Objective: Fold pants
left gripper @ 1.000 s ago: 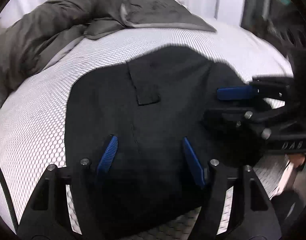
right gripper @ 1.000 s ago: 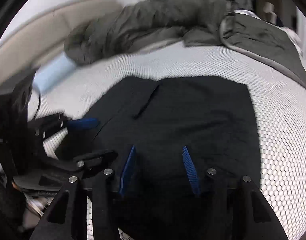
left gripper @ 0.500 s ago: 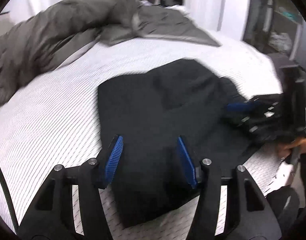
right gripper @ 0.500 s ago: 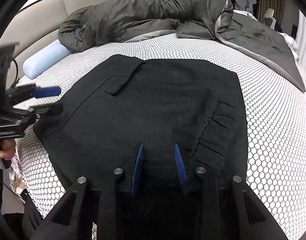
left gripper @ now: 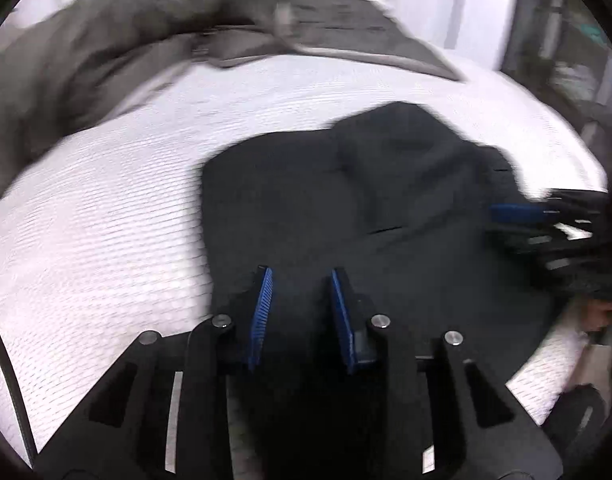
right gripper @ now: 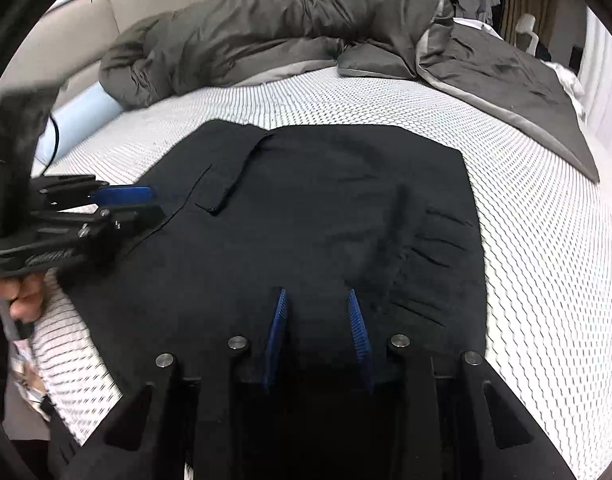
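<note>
Working on black cloth pants (right gripper: 326, 208), lying flat as a squat block near the front edge of a white honeycomb-patterned mattress cover (right gripper: 546, 260), well clear of the rumpled grey duvet (right gripper: 266, 32) behind. Judging from the short shape, with pocket flap and gathered waistband both showing on top: legs probably doubled over already, at least one more fold remaining. Reaching in with the left gripper (left gripper: 300, 276) over the near-left part of the cloth, jaws having just been closing, blue pads narrowed with a gap. Holding the right gripper (right gripper: 316, 296) over the near hem, jaws likewise just narrowed, not pressed together. Not being able to tell, black on black, whether either is pinching fabric. Seemingly taking hold for the next fold.
</note>
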Tool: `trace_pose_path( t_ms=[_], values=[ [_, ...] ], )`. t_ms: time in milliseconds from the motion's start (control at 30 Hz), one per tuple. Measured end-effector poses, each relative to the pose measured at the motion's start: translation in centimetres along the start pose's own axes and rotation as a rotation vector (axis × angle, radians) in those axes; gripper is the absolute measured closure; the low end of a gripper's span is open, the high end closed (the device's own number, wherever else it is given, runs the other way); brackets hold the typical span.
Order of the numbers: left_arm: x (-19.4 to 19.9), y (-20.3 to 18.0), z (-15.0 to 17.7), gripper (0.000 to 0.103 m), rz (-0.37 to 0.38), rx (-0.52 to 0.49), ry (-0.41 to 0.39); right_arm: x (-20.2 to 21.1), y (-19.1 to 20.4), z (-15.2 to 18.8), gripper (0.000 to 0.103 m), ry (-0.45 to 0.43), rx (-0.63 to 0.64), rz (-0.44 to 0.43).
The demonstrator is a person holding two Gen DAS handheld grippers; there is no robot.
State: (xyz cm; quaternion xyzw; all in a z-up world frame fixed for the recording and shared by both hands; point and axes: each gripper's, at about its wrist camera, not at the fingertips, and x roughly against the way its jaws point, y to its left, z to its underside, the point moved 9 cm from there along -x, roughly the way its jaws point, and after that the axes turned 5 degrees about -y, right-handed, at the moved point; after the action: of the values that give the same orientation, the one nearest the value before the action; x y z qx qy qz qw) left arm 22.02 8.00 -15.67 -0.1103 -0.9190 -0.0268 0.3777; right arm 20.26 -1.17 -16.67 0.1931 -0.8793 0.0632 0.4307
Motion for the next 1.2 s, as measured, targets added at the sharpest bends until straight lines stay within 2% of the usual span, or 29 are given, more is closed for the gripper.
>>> trace_pose_path(
  t_ms=[67,133,200,233,367,467,500,567,633,733,800,1000,1200],
  values=[
    [1.2,2.4,0.4,0.073,0.007,0.084,-0.001,2.0,-0.4,-0.1,0.065,-0.036,-0.018,-0.02],
    [2.8,4.1,1.6,0.069,0.025,0.175,0.003,4.8,-1.7,0.3,0.039,-0.081,-0.051,-0.006],
    [3.7,5.2,3.0,0.055,0.047,0.237,0.001,6.4,-3.3,0.7,0.03,-0.108,-0.1,-0.009],
    [4.3,5.5,4.0,0.048,0.06,0.261,0.007,6.9,-4.3,1.2,0.03,-0.102,-0.139,-0.012],
    [4.7,4.4,5.9,0.047,0.116,0.292,0.015,6.5,-6.7,3.1,0.03,-0.051,-0.329,-0.114],
    [4.6,3.2,6.0,0.046,0.097,0.261,0.007,5.6,-6.5,4.1,0.03,-0.026,-0.435,-0.233],
    [4.5,2.7,5.9,0.046,0.087,0.238,0.005,5.5,-6.5,4.2,0.03,-0.023,-0.44,-0.241],
    [4.4,1.8,5.9,0.046,0.071,0.2,0.004,5.1,-6.0,4.1,0.03,-0.025,-0.426,-0.237],
    [4.2,0.9,6.0,0.046,0.066,0.162,0.004,5.1,-5.4,3.8,0.05,-0.029,-0.406,-0.241],
    [4.4,0.2,6.1,0.047,0.022,0.111,-0.006,4.8,-5.0,3.4,0.065,-0.041,-0.379,-0.231],
    [4.5,0.1,6.1,0.047,0.015,0.096,-0.009,4.6,-5.0,3.3,0.07,-0.051,-0.379,-0.226],
    [3.9,-0.3,5.3,0.048,0.002,0.073,-0.005,4.4,-5.1,2.7,0.073,-0.058,-0.364,-0.21],
    [1.7,0.8,2.7,0.049,-0.037,0.065,0.015,2.5,-5.8,0.1,0.073,-0.061,-0.375,-0.174]
  ],
)
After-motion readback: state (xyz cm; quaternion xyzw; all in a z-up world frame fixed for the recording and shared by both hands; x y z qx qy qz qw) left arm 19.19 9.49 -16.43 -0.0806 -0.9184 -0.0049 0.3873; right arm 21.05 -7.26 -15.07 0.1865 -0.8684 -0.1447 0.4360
